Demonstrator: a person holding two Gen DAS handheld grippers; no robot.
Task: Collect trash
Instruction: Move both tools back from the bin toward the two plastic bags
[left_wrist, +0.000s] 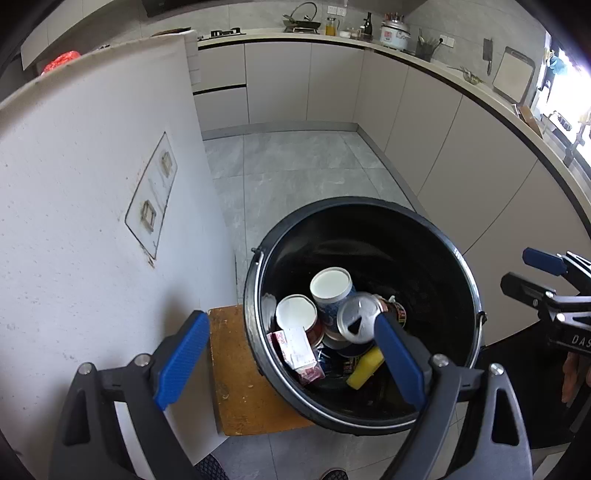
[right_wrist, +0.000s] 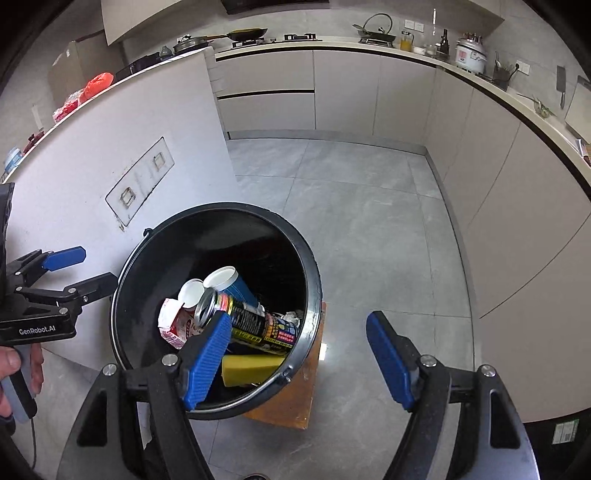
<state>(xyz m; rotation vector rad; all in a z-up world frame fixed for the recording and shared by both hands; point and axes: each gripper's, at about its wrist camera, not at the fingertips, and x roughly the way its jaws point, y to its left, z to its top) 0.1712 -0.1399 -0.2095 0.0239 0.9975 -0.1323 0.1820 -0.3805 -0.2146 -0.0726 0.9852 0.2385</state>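
A round black plastic bucket (left_wrist: 364, 221) with a thin metal bail handle stands on a small worn wooden stool (left_wrist: 240, 373) on the grey tiled kitchen floor (right_wrist: 354, 206), close beside the white side panel (left_wrist: 92, 192) of a cabinet. The trash lies in the bottom of the bucket: a blue-patterned paper cup (left_wrist: 332, 291) with a white inside, a second white-lined paper cup (left_wrist: 297, 314) next to it, an opened silver-topped drink can (left_wrist: 356, 319) with a dark printed body lying on its side, a crumpled red-and-white carton (left_wrist: 297, 352) and a yellow sponge (left_wrist: 365, 369) low against the near wall. The left tool (left_wrist: 291, 363) hangs above the near rim with its blue-padded jaws spread wide, one pad over the stool and cabinet side and the other over the bucket's mouth; nothing is between them. The right tool (right_wrist: 293, 362) is likewise wide open and empty, its left pad above the can and sponge and its right pad out over bare floor. In the right wrist view a hand (right_wrist: 16, 373) grips the left tool's handle at the left edge. Beige cabinets with a pale table (right_wrist: 369, 48) on top run around the room, carrying a white rice cooker (right_wrist: 471, 55), pans and bottles.
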